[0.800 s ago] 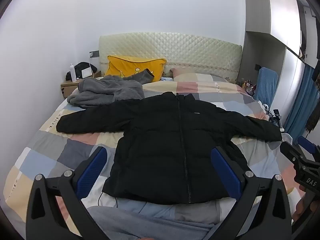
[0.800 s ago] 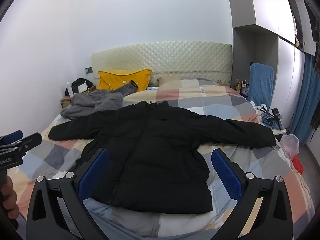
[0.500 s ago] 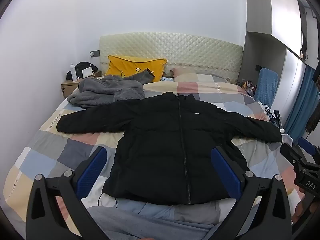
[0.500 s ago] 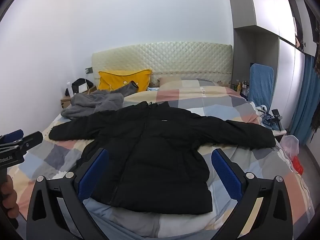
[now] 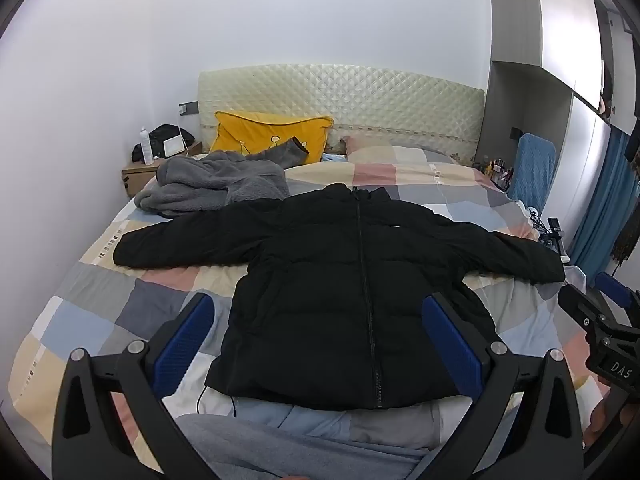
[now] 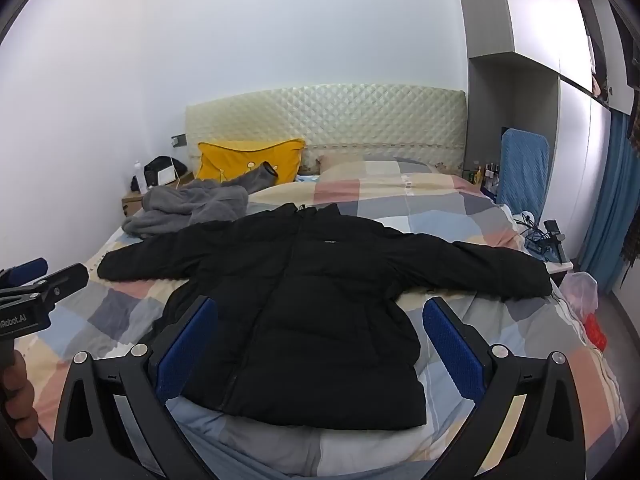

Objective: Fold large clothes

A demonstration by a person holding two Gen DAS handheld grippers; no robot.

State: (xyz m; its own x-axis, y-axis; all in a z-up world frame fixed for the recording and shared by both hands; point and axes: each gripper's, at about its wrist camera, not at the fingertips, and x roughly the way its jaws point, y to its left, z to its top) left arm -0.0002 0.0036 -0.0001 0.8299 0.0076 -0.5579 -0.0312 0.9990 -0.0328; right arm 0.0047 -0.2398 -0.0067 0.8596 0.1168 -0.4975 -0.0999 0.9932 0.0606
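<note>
A black puffer jacket [image 5: 352, 288] lies flat and zipped on the bed, front up, both sleeves spread out sideways; it also shows in the right wrist view [image 6: 316, 304]. My left gripper [image 5: 318, 320] is open and empty, held above the jacket's hem near the foot of the bed. My right gripper [image 6: 320, 322] is open and empty, held above the hem a little to the right. Each gripper shows at the edge of the other's view.
The bed has a checked quilt [image 5: 92, 300]. A grey fleece garment [image 5: 212, 186] and a yellow pillow [image 5: 272, 136] lie near the headboard. A nightstand [image 5: 156, 164] stands at the left. A blue chair [image 6: 520, 168], cables and curtains are at the right.
Both views have shifted very slightly; the jacket and the open grippers stay as they were.
</note>
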